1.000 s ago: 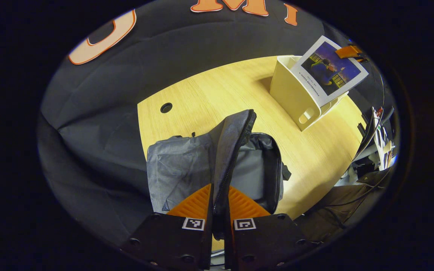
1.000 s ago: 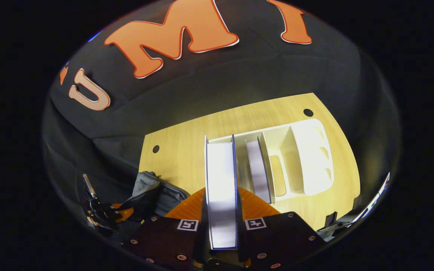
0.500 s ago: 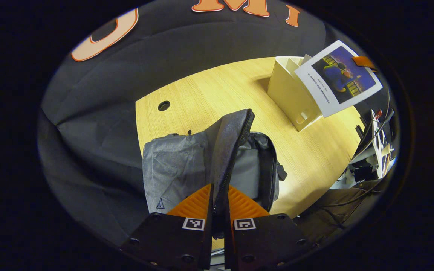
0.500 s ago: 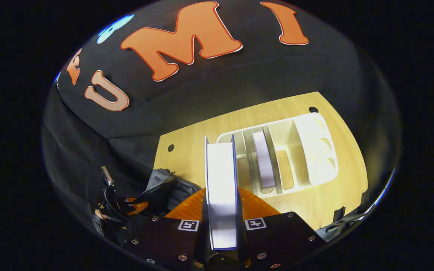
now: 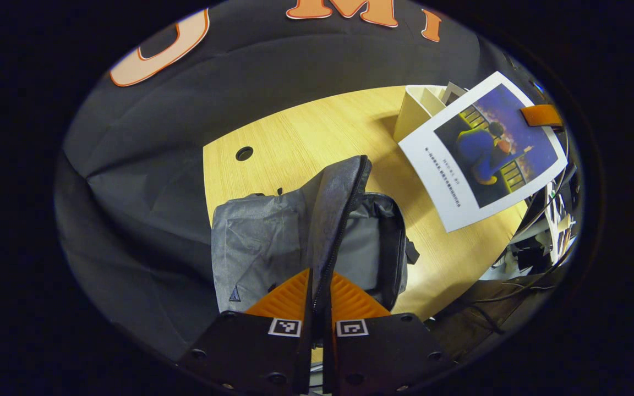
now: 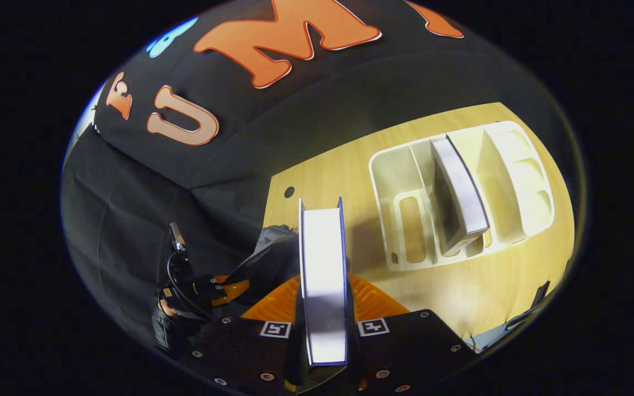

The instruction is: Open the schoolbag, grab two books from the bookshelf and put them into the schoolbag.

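The left gripper (image 5: pixel 317 300) pinched the zipped flap of the grey fabric schoolbag (image 5: pixel 273 242), lifting it, probably to keep the mouth open. The right gripper (image 6: pixel 323 308) clamped a white-paged, blue-covered book (image 6: pixel 322 275), now carried clear of the cream plastic bookshelf (image 6: pixel 405 181) toward the bag; the second book (image 6: pixel 460 192) remained shelved.

right claw (image 6: pixel 322 308) clamping a book (image 6: pixel 322 275), bookshelf (image 6: pixel 399 181) holding another book (image 6: pixel 460 190)

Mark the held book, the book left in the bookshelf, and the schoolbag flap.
held book (image 5: pixel 482 151): left gripper view, front cover.
book in the bookshelf (image 6: pixel 460 192): right gripper view, page edge.
schoolbag flap (image 5: pixel 333 209): left gripper view, raised grey panel beside the zipper.
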Motion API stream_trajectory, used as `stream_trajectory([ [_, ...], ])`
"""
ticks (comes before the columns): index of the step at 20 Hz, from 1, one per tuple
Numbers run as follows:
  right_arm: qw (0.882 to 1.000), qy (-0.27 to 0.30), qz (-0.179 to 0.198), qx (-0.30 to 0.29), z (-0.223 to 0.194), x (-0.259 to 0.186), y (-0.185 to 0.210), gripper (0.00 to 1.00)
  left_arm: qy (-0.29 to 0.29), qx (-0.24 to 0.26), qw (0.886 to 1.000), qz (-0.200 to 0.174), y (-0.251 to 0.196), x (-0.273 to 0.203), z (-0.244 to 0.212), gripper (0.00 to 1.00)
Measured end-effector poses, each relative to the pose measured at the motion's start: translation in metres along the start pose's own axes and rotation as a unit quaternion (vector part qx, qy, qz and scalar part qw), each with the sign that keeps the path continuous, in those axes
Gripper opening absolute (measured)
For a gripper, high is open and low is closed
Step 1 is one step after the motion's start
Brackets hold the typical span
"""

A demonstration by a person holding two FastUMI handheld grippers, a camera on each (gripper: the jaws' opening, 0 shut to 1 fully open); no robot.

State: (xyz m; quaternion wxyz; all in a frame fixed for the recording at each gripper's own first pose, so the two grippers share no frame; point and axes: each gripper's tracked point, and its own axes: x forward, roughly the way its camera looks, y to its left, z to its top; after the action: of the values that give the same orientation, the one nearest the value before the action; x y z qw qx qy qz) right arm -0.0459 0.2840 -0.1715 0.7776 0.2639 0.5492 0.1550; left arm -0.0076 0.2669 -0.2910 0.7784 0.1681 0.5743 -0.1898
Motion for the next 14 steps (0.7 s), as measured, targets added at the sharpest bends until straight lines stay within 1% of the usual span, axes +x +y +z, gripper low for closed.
stream_trajectory([
  [7, 0.998, 0.036, 0.042, 0.026, -0.036, 0.054, 0.025, 0.29, -0.002, -0.008, 1.000, 0.013, 0.004, -0.011, 0.001, 0.08],
  [8, 0.997, 0.043, 0.050, 0.032, -0.041, 0.063, 0.031, 0.29, -0.003, -0.008, 1.000, 0.015, 0.004, -0.011, 0.002, 0.06],
  [9, 0.996, 0.047, 0.059, 0.037, -0.044, 0.070, 0.036, 0.29, -0.004, -0.008, 1.000, 0.017, 0.004, -0.011, 0.003, 0.08],
  [10, 0.996, 0.051, 0.063, 0.041, -0.049, 0.077, 0.038, 0.29, -0.006, -0.010, 1.000, 0.017, 0.005, -0.012, 0.004, 0.08],
  [12, 0.995, 0.055, 0.070, 0.034, -0.056, 0.091, 0.046, 0.29, -0.014, -0.013, 1.000, 0.019, 0.004, -0.013, 0.007, 0.08],
  [14, 0.994, 0.060, 0.089, 0.036, -0.064, 0.101, 0.054, 0.29, -0.022, -0.022, 0.999, 0.020, 0.005, -0.017, 0.008, 0.08],
])
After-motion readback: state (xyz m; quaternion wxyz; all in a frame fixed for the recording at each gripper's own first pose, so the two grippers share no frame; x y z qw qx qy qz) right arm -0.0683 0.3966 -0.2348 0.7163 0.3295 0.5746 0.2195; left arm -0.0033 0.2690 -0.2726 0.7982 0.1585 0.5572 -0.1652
